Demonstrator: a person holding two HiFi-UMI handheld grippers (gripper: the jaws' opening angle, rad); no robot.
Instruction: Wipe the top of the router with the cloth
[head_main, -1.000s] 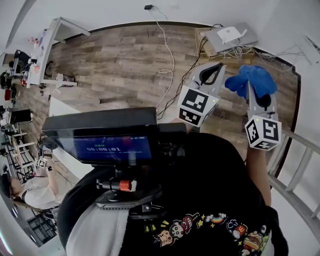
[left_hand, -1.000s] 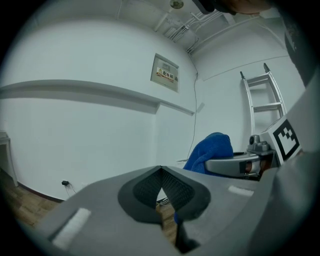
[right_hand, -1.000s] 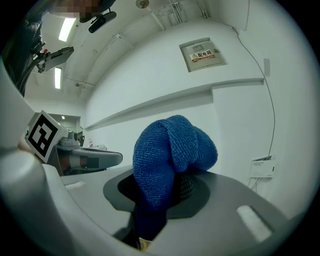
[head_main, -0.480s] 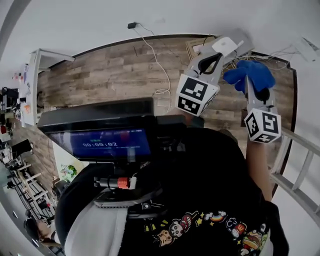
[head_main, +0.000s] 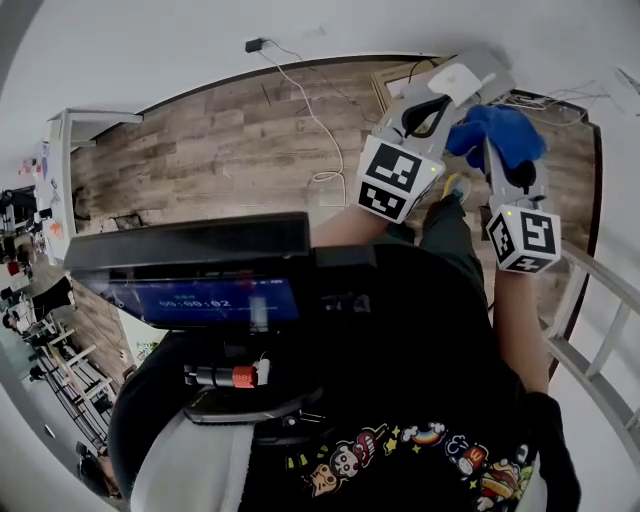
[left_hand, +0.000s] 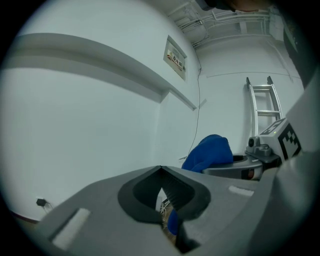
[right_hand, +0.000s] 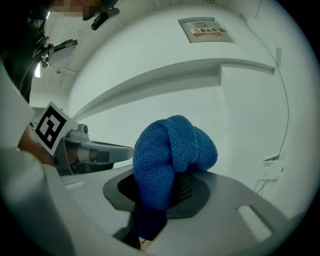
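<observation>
Right gripper clenched on blue knitted soft cloth, bunch raised just beside white flat plastic router. Left gripper closed, empty, near router. Cloth looks light and floppy: hold mid-bunch, leave fold free. Router likely light, may slide.
</observation>
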